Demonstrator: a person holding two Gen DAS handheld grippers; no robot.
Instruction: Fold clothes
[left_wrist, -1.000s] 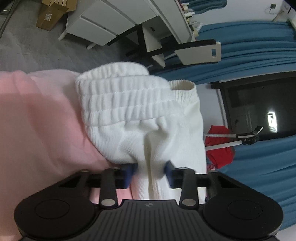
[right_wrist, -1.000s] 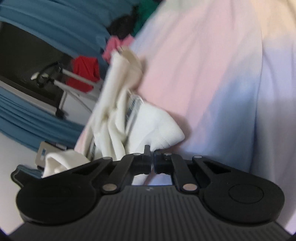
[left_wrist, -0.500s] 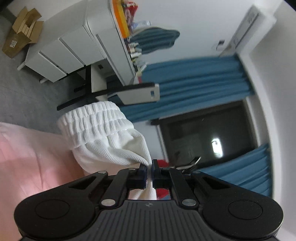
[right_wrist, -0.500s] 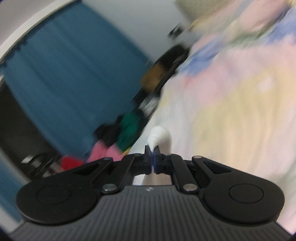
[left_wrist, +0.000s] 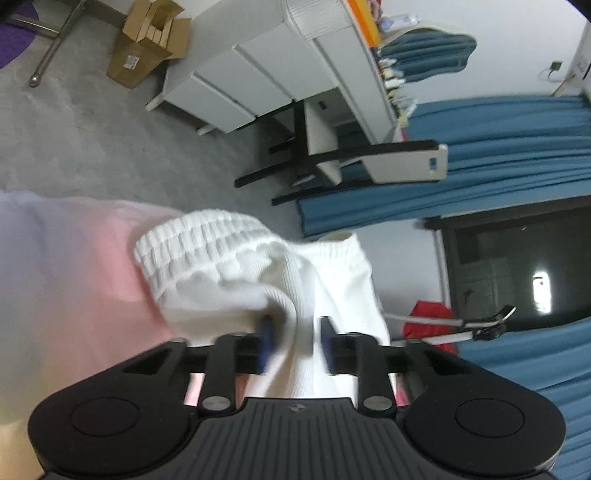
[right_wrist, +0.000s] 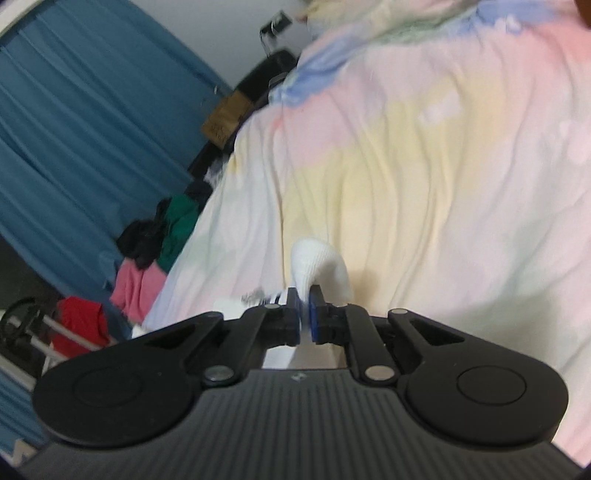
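Left wrist view: left hand-held gripper (left_wrist: 293, 345) with jaws partly apart and opening; a fold of the white ribbed garment (left_wrist: 258, 273) runs between the blue pads, touching the left-side pad (left_wrist: 265, 343), with a gap toward the other pad, so it no longer looks pinched. Motion blur on the cloth near the pads. The garment's gathered elastic waistband (left_wrist: 199, 240) lies bunched at the edge of the bed (left_wrist: 66, 266), on a pastel pink-to-lilac sheet; the rest of the cloth hangs toward the camera under the gripper body. Beyond the bed edge: grey floor (left_wrist: 92, 129), an open cardboard box (left_wrist: 147, 40), a white drawer unit (left_wrist: 251, 66), blue curtains (left_wrist: 517, 155), a dark window (left_wrist: 517, 273), a red cloth (left_wrist: 424, 321) on a metal rack. Right wrist view: right hand-held gripper (right_wrist: 304, 317) with jaws narrow and just opening; a white ribbed corner of the garment (right_wrist: 317, 266) stands up between the blue pads, which look to be on it with only a thin gap; contact on both pads cannot be told for certain. The corner sits above the pastel sheet (right_wrist: 424, 166) (pink, yellow, blue patches, wrinkled). At the far bed edge, a heap of clothes (right_wrist: 155, 243): black, green, pink; a red piece lower left. Blue curtains fill the upper left.
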